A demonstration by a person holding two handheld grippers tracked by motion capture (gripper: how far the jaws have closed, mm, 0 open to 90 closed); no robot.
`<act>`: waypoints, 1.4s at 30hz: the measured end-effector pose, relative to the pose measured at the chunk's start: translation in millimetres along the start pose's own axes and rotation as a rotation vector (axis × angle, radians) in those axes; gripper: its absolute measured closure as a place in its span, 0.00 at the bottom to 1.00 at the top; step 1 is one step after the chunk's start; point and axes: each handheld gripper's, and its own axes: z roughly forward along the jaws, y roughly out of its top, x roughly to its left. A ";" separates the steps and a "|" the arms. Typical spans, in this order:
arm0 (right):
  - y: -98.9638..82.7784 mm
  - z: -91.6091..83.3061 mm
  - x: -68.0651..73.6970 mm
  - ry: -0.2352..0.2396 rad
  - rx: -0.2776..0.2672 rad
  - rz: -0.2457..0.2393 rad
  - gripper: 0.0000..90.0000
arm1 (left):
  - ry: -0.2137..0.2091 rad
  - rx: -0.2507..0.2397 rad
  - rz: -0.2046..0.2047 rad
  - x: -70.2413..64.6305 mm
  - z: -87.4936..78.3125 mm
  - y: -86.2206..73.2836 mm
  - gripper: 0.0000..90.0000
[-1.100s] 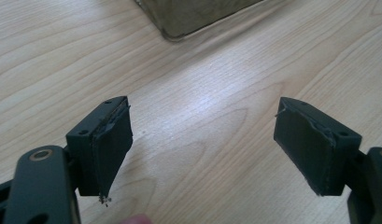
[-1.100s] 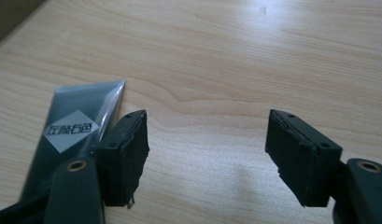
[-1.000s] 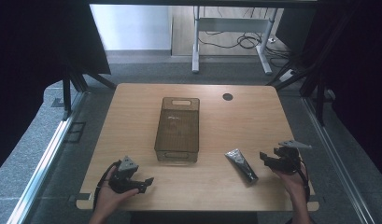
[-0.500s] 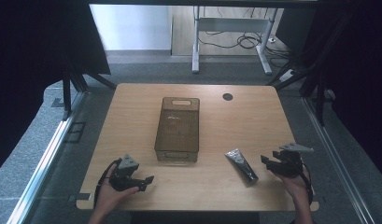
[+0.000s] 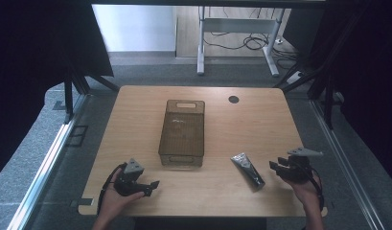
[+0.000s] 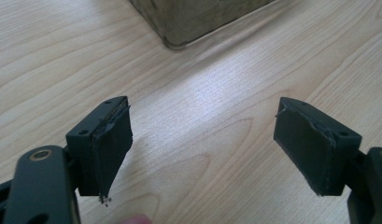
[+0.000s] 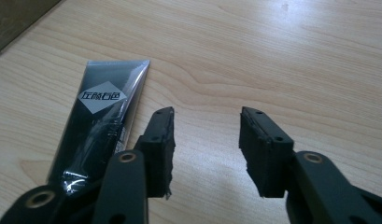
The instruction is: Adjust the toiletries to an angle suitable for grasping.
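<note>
Right gripper (image 7: 205,135) jaws closing, empty; tube (image 7: 102,126) just beside.

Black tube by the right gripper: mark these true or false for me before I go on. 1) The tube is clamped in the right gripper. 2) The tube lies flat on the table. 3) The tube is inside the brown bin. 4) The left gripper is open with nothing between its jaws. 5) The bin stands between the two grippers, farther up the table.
1) False. The right gripper, whose jaws have just been closing, has bare table between them; the tube lies beside them.
2) True. It lies flat on the table.
3) False. The tube lies outside the bin, near its right front corner.
4) True. The left gripper is open over bare wood.
5) True.
</note>
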 end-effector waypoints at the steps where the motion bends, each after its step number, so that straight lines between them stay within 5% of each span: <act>1: 0.3 -0.6 0.4 0.006 0.002 -0.003 0.67 | -0.002 0.001 0.002 -0.3 -0.3 0.1 0.22; 7: 4.3 -1.0 8.9 0.051 0.044 -0.039 0.82 | -0.001 0.002 0.002 -1.5 -1.3 0.0 0.22; 12: 13.7 -0.4 17.7 0.066 0.136 -0.077 0.92 | -0.019 -0.008 0.011 -4.0 -4.2 1.4 0.22; 18: 23.9 -0.9 30.0 0.075 0.200 -0.121 0.93 | -0.024 -0.018 0.007 -3.8 -7.3 1.7 0.22; 19: 26.6 1.8 32.4 0.074 0.254 -0.136 0.92 | -0.026 -0.017 0.006 -3.1 -7.3 1.6 0.22; 25: 30.8 6.5 32.2 0.076 0.347 -0.157 0.93 | -0.024 -0.010 0.001 -3.3 -5.2 1.4 0.22; 42: 20.3 11.6 37.5 0.082 0.447 -0.207 0.99 | -0.025 -0.005 -0.002 -2.3 -4.4 0.6 0.22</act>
